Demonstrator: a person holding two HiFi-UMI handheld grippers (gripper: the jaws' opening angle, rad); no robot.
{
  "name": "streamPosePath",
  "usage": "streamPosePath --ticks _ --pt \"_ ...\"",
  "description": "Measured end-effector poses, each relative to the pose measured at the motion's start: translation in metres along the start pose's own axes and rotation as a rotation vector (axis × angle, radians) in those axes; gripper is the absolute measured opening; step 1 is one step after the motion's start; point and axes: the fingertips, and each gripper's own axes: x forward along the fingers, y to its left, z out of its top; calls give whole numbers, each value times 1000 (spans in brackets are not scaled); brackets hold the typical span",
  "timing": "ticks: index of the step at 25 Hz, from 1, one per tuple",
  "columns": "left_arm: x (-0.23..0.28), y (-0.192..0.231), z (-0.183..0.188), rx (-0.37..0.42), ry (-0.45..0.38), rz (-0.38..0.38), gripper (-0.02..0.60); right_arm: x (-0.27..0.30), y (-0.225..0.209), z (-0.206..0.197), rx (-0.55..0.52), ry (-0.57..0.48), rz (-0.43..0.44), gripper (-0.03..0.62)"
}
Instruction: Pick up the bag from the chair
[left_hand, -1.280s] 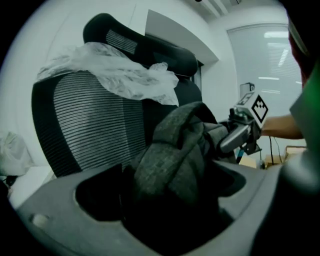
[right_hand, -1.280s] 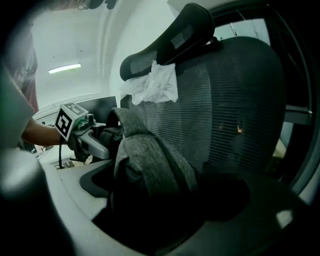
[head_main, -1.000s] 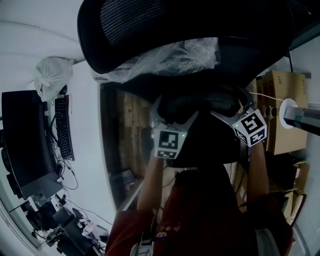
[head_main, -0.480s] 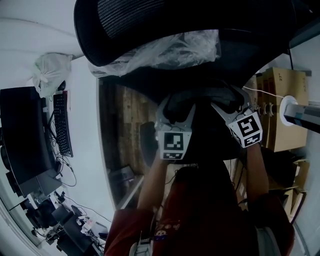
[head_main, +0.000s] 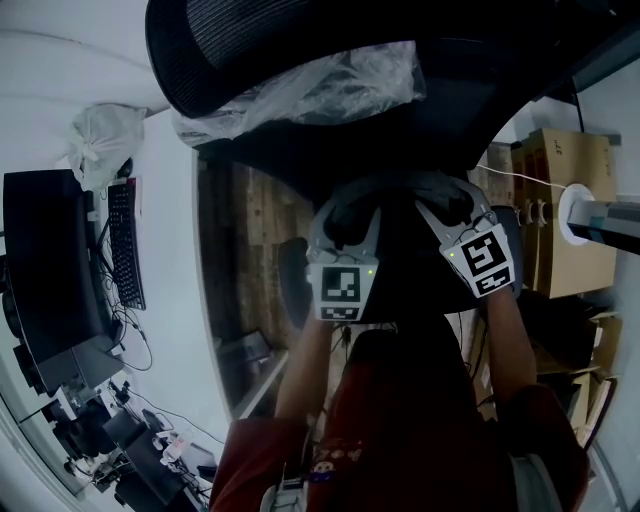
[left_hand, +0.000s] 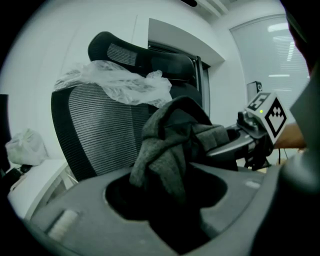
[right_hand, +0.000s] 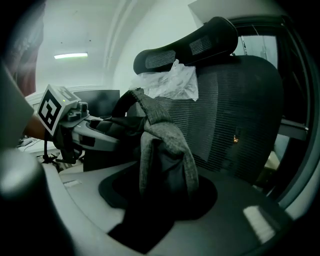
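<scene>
Your left gripper (head_main: 350, 215) is closed on the bag (head_main: 400, 188). In the left gripper view the grey cloth of the bag goes right down between its jaws and is pinched there. Your right gripper (head_main: 453, 200) is closed on the bag too. In the right gripper view a grey strap loops up out of its jaws and folds back down.

The bag hangs between your two grippers, in front of the back of the chair (head_main: 250, 40). It is too dark to tell if it touches the seat.

The head view shows both grippers side by side from above, with the bag as a dark lump between them. It also shows things the other views miss: a keyboard (head_main: 125, 250), a dark screen (head_main: 45, 260) and a white bag (head_main: 100, 145) on the tabletop (head_main: 170, 300) to the left, and a brown box (head_main: 565, 220) to the right.

The gripper views show the bag's grey cloth much better. Each one also shows the other gripper from the side, holding the far end of the bag. All views show a clear plastic sheet (head_main: 310, 90) lying over the top of the chair back, under the headrest (right_hand: 190, 47).
</scene>
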Motion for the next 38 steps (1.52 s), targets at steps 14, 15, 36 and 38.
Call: streamPosePath --ticks 14,15,36,38 --pt "-77 -28 26 16 -92 45 193 -58 48 29 -64 -55 -3 163" --pt "-87 -31 26 17 -99 46 192 -64 55 30 -69 -62 -7 163" --pt "-307 -128 -18 -4 -163 114 189 -211 241 9 -179 -92 6 160" --pt "-325 -137 -26 -9 -158 127 187 -222 258 2 -182 -89 22 160"
